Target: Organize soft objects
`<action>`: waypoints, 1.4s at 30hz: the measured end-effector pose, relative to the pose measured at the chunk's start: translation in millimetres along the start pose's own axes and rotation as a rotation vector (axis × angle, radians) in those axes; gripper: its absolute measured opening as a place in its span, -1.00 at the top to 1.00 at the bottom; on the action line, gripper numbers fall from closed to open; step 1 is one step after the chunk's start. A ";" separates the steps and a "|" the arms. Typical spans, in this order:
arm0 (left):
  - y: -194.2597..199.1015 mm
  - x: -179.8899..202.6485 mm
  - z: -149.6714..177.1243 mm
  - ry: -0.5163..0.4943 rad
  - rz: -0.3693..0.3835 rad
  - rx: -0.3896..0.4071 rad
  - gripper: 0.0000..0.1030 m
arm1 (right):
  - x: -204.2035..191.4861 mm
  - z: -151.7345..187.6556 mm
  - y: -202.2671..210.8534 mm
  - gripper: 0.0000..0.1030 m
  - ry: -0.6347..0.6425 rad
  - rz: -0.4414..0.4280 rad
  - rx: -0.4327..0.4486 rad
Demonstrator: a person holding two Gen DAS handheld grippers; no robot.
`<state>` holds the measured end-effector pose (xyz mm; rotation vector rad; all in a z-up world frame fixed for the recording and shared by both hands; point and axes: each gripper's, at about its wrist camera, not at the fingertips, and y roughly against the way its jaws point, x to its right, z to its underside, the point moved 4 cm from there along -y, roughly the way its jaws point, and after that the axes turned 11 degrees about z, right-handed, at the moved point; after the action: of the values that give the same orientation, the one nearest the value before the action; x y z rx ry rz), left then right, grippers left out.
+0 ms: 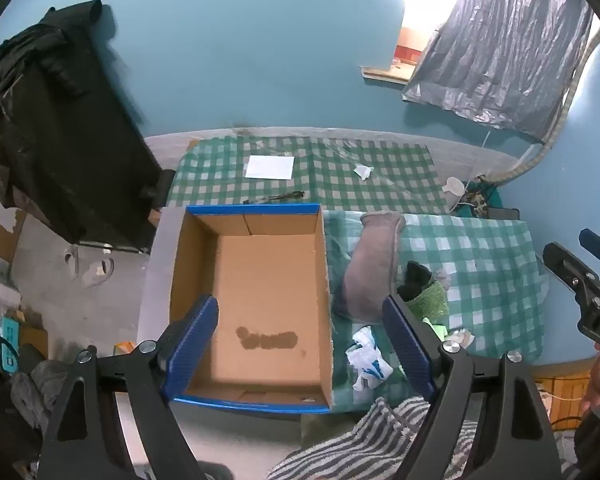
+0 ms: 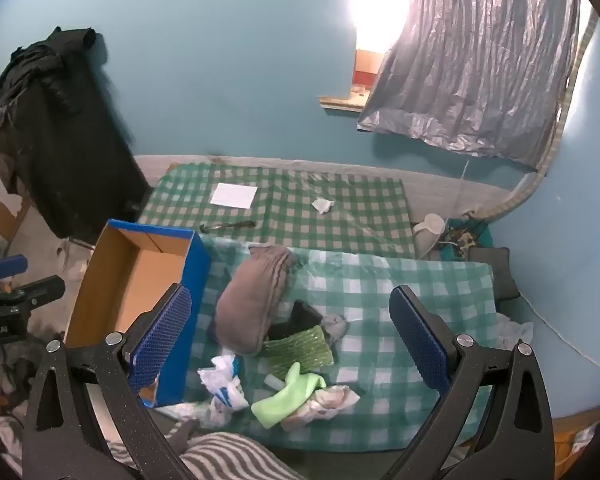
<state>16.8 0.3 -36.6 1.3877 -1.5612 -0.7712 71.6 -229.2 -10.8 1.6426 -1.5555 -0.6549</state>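
The box [image 1: 260, 288] is matt brown cardboard. The pillow [image 2: 252, 304] is soft grey cloth. The gripper pads [image 2: 420, 340] are textured blue.

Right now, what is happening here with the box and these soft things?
A person holds two grippers above a checkered cloth. Both the left gripper and the right gripper have their jaws wide open and hold nothing. The cardboard box is empty. The soft things, a grey pillow, a green cloth and some crumpled pieces, lie beside it, not yet sorted.
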 end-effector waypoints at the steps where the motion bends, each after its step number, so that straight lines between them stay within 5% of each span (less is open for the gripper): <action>1: -0.4 -0.1 -0.1 -0.004 0.000 0.000 -0.65 | -0.2 -0.2 -0.3 -0.92 0.001 -0.001 -0.003; 42: -6.5 -0.3 -2.9 0.006 -0.018 0.008 -0.65 | 2.7 -1.4 -7.1 -0.92 0.003 -0.004 -0.009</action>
<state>22.2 -0.3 -41.2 1.4105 -1.5505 -0.7717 77.3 -231.9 -15.4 1.6403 -1.5456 -0.6606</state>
